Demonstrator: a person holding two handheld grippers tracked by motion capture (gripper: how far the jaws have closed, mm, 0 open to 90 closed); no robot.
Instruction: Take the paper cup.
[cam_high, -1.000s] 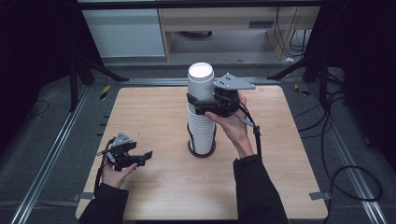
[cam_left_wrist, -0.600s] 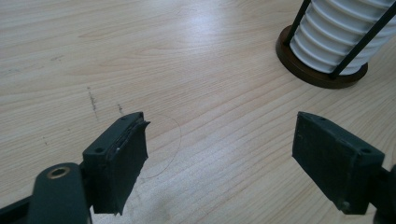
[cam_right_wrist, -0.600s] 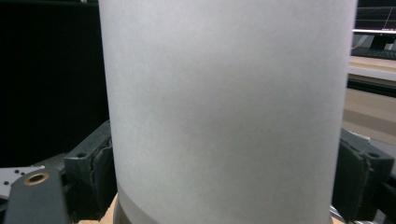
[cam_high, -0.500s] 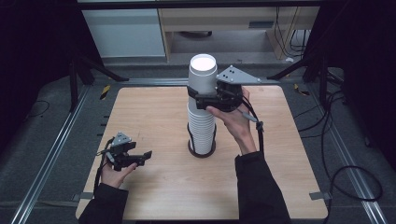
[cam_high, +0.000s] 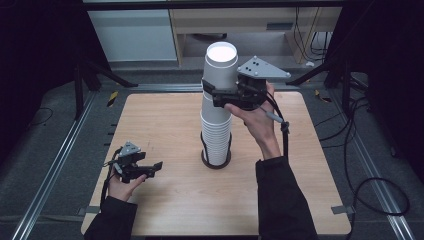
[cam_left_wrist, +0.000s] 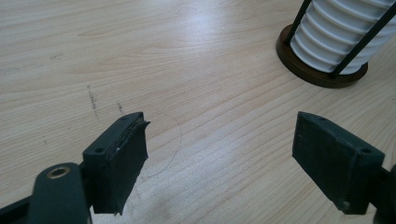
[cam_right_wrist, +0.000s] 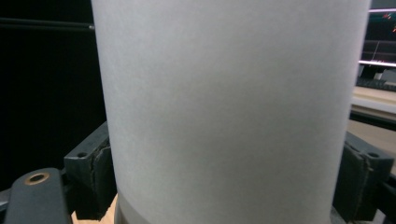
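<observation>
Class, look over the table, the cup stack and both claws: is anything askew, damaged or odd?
One small flaw: the left claw's left pad has a ragged, peeling top edge. The cup stack stands upright in its holder.

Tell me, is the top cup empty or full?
Empty. The high view looks straight into the top cup, held by the right gripper, and shows bare white inside.
</observation>
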